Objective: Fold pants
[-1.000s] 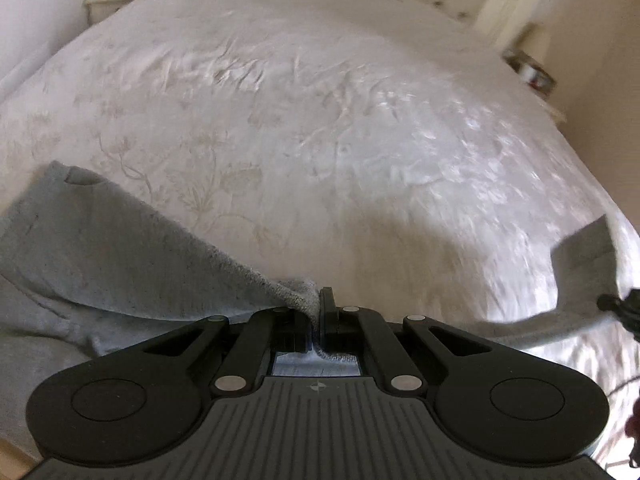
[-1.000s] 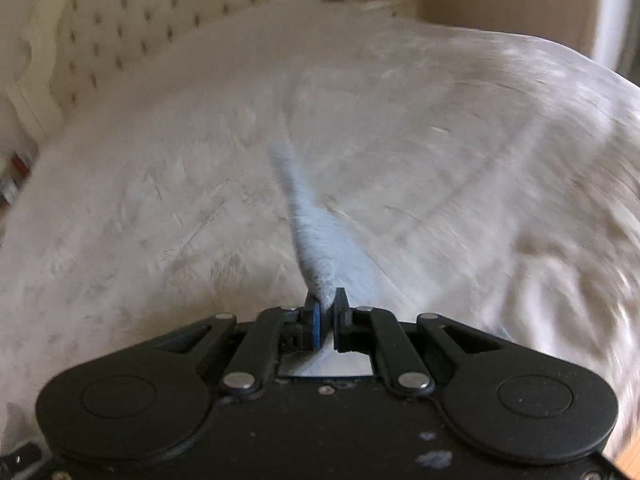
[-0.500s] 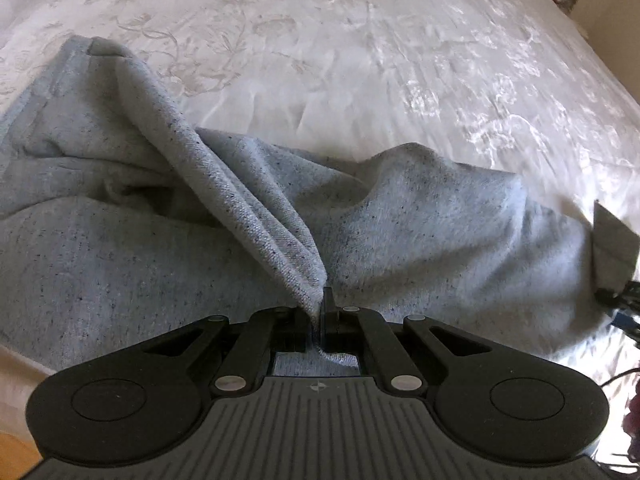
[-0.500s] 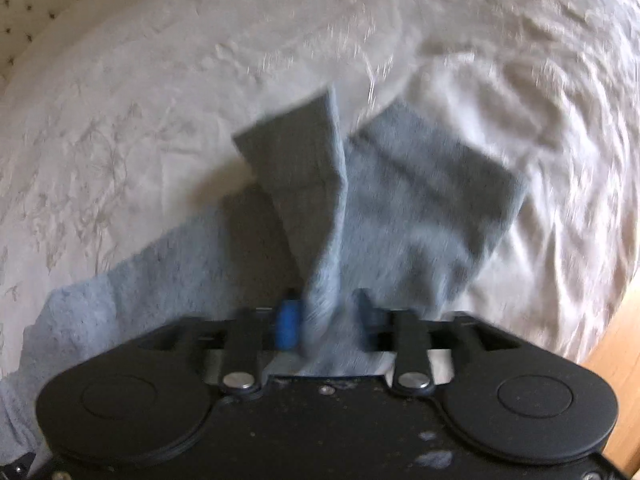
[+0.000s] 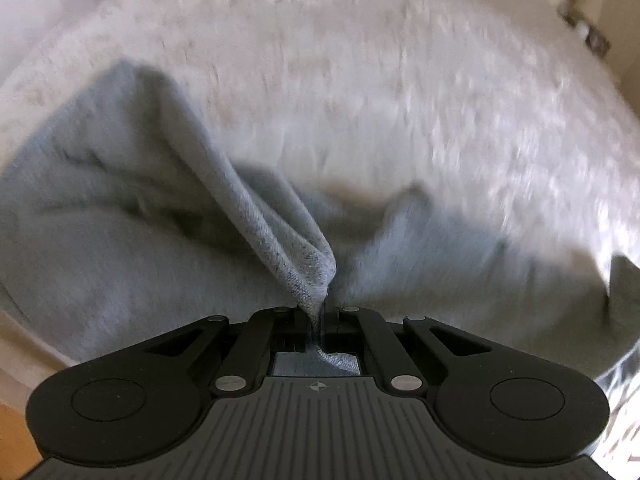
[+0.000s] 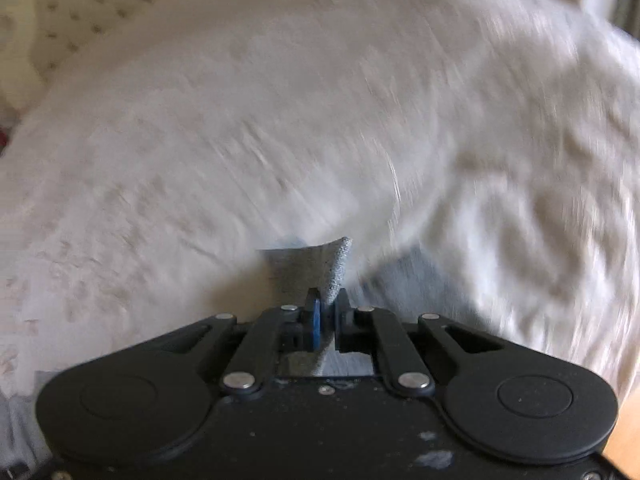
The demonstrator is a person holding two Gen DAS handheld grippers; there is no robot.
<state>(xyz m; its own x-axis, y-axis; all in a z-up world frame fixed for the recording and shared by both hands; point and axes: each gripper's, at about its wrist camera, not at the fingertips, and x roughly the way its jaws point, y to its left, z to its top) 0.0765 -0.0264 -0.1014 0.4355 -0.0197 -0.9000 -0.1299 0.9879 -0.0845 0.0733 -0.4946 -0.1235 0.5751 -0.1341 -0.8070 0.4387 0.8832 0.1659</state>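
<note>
Two black hand-held grippers each pinch a different part of the same pair of heathered grey knit pants [image 5: 120, 216], which lie on a bed covered by a white embroidered bedspread [image 5: 400, 100]. The left gripper [image 5: 318, 312] has its jaws drawn almost fully together, with only a thin fold of the grey fabric between them; a hemmed edge of the cloth pokes through behind the jaws into the gap of the gripper body. From that pinch a ridge of fabric rises away to the left, while the rest of the garment spreads in loose folds across the near side of the bed. The right gripper [image 6: 326, 316] is likewise nearly closed, its blue-padded fingers [image 6: 315, 320] clamping a short upright flap of the pants [image 6: 316, 268], with more grey cloth showing just beyond and below it. Both views are motion-blurred. A cream tufted headboard [image 6: 60, 12] stands at the far left in the right wrist view.
</note>
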